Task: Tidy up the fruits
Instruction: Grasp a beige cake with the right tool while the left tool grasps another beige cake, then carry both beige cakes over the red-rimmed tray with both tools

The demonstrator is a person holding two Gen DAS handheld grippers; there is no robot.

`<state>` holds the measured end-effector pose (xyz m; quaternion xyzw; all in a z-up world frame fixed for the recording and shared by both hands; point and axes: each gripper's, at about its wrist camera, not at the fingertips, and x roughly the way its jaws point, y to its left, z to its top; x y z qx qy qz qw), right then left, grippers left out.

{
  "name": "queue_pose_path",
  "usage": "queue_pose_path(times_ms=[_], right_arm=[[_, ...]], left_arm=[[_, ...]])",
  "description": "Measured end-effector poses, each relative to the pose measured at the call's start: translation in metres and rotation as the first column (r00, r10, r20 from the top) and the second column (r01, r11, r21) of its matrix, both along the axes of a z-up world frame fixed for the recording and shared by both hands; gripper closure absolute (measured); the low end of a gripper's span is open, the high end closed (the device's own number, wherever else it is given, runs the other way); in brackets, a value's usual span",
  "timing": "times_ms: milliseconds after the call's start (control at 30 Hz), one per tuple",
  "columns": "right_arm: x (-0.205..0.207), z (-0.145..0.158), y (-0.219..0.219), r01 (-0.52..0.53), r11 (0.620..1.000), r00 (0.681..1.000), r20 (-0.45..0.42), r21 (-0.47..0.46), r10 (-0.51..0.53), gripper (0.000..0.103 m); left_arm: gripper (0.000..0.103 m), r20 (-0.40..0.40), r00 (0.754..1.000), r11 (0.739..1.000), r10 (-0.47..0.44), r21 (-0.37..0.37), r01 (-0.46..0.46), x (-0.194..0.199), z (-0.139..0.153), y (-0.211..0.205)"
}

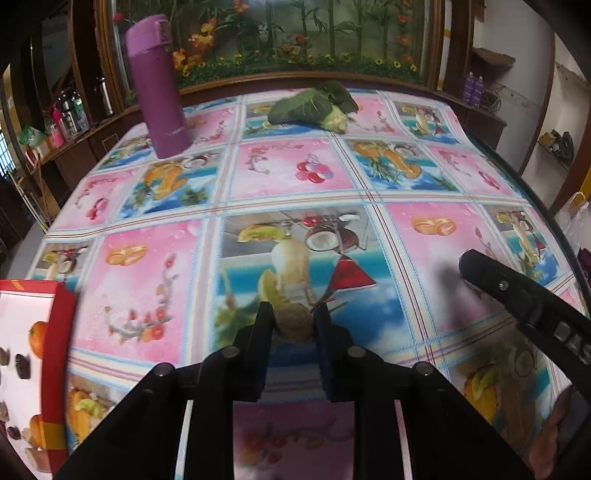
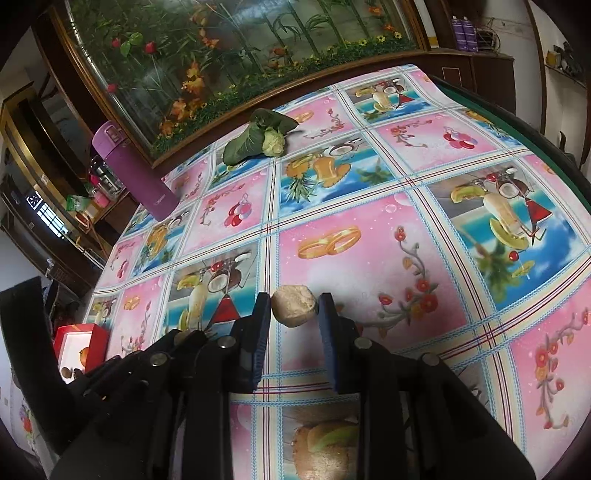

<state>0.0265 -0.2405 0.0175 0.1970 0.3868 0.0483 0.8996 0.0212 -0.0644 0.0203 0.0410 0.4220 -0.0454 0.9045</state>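
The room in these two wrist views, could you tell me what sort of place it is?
Probably a lived-in home, perhaps a dining or living room: a table under a fruit-print tablecloth, a dark wooden cabinet with a large framed garden picture behind it, and a purple flask standing on the table.

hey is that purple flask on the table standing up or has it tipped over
Upright. The purple flask stands on its base on the patterned tablecloth, lid on top, near the far left edge; its lean is likely lens distortion.
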Motion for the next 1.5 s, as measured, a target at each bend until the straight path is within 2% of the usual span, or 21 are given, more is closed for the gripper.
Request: queue_pose_path(times_ms=[233,433,600,767,833,1000,1200,1300,1500], right_arm=[[-0.005,0.006,0.004,0.002,0.998,0.999,0.042,-0.059,0.0,0.075],[-0.015,0.015,0.016,0.01,0.99,0.993,0.115,-0.14,0.006,0.075],[-0.028,0.021,0.042,-0.029,0.994,0.991,0.126,-0.104,0.042,0.075],[-0.041,0.029,0.1,-0.146,0.989,0.978,0.143,-0.034,0.15,0.075],[-0.043,0.03,0.124,-0.186,0.982,0.972,0.14,-0.039,0.189,0.075],[-0.054,0.034,0.192,-0.319,0.948,0.938,0.138,-0.02,0.318,0.074],[-0.066,0.04,0.254,-0.445,0.895,0.884,0.148,-0.023,0.443,0.074],[-0.07,0.039,0.283,-0.514,0.858,0.849,0.139,-0.006,0.51,0.074],[-0.077,0.032,0.329,-0.604,0.797,0.79,0.114,-0.026,0.603,0.074]], left_arm=[[0.082,0.12,0.993,0.999,0.021,0.037,-0.026,-0.041,0.037,0.039],[0.082,0.164,0.985,0.998,0.048,0.023,-0.052,-0.074,0.055,0.087],[0.082,0.199,0.975,0.995,0.095,0.0,-0.097,-0.095,0.066,0.136],[0.082,0.228,0.96,0.986,0.165,-0.016,-0.165,-0.106,0.072,0.185],[0.082,0.231,0.954,0.981,0.192,-0.012,-0.195,-0.108,0.071,0.206],[0.082,0.215,0.94,0.963,0.266,-0.021,-0.268,-0.118,0.062,0.259],[0.082,0.192,0.904,0.922,0.382,-0.006,-0.388,-0.122,0.054,0.331],[0.082,0.183,0.891,0.908,0.415,-0.029,-0.417,-0.127,0.05,0.351],[0.082,0.146,0.883,0.894,0.447,-0.025,-0.448,-0.121,0.038,0.375]])
